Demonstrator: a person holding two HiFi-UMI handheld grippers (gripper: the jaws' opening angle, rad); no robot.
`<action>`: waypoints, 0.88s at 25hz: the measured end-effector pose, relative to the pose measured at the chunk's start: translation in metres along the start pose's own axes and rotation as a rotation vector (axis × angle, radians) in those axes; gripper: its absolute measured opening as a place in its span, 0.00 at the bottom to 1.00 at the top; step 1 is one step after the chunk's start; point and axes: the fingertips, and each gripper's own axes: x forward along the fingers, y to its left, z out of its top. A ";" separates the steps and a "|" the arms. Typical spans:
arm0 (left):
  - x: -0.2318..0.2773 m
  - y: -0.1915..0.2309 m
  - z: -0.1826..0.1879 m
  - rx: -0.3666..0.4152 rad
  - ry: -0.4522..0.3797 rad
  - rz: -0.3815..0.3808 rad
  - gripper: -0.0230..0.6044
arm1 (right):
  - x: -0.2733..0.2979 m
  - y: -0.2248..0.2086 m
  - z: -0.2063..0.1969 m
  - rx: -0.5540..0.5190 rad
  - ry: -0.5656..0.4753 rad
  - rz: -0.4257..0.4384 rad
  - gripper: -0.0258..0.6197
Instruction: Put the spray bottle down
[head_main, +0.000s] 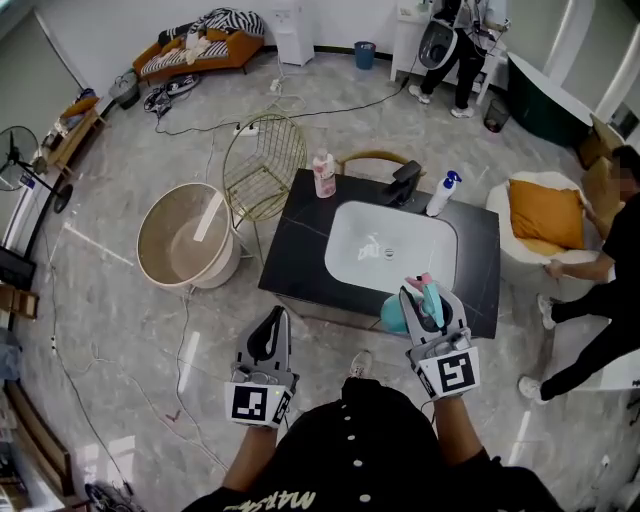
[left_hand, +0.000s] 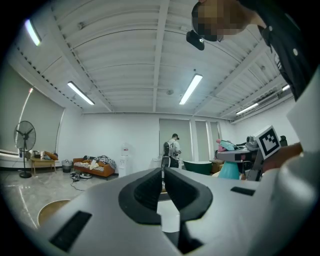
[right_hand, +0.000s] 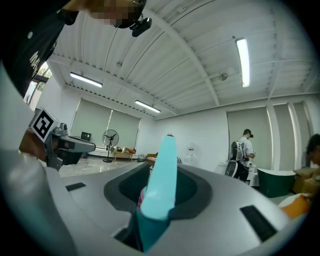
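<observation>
A teal spray bottle (head_main: 393, 316) with a pink-tipped trigger head hangs over the near right edge of the black counter (head_main: 300, 250). My right gripper (head_main: 428, 296) is shut on its neck. In the right gripper view the teal trigger of the bottle (right_hand: 162, 180) stands up between the jaws of the right gripper (right_hand: 161, 172). My left gripper (head_main: 270, 322) hovers over the floor just in front of the counter, with its jaws together and nothing in them. The left gripper view shows the left gripper (left_hand: 163, 172) shut, with the bottle (left_hand: 229, 170) off to its right.
The counter holds a white sink basin (head_main: 345, 225), a black faucet (head_main: 405, 183), a pink bottle (head_main: 324, 175) and a white bottle with a blue head (head_main: 442, 193). A gold wire chair (head_main: 262, 165) and a round tub (head_main: 185, 235) stand at the left. A person (head_main: 600, 270) bends by an armchair (head_main: 545, 212) at the right.
</observation>
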 end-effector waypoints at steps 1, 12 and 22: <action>0.009 0.003 0.001 0.001 0.001 0.014 0.07 | 0.010 -0.006 0.000 0.000 -0.004 0.014 0.21; 0.062 0.015 -0.002 -0.005 0.014 0.099 0.07 | 0.088 -0.031 -0.007 0.001 -0.032 0.144 0.21; 0.099 0.061 -0.005 -0.007 0.011 0.096 0.07 | 0.153 -0.023 -0.015 -0.002 -0.023 0.172 0.21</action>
